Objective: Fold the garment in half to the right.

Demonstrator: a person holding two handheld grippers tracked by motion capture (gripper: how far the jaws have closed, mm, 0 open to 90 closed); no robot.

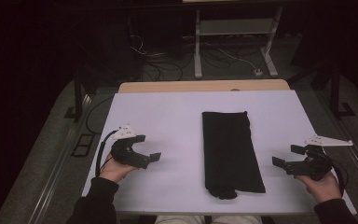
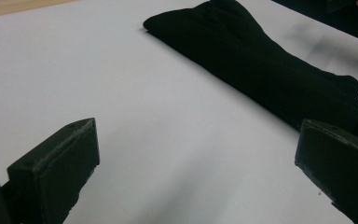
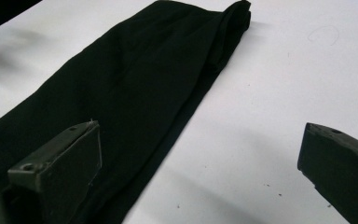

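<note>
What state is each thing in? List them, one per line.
Black folded cloth: folded into a long strip, lying flat on the table, untouched by either gripper.
Left gripper: open, empty, held to the left of the cloth.
Right gripper: open, empty, held to the right of the cloth.
White table: bare around the cloth.

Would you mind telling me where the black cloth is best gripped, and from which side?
Probably at its long side edges near the close end. The cloth lies flat as a long folded strip between the two open tongs, the left tongs and the right tongs, so each could come in low from its own side and pinch the edge. The bunched near end offers more to bite.
</note>
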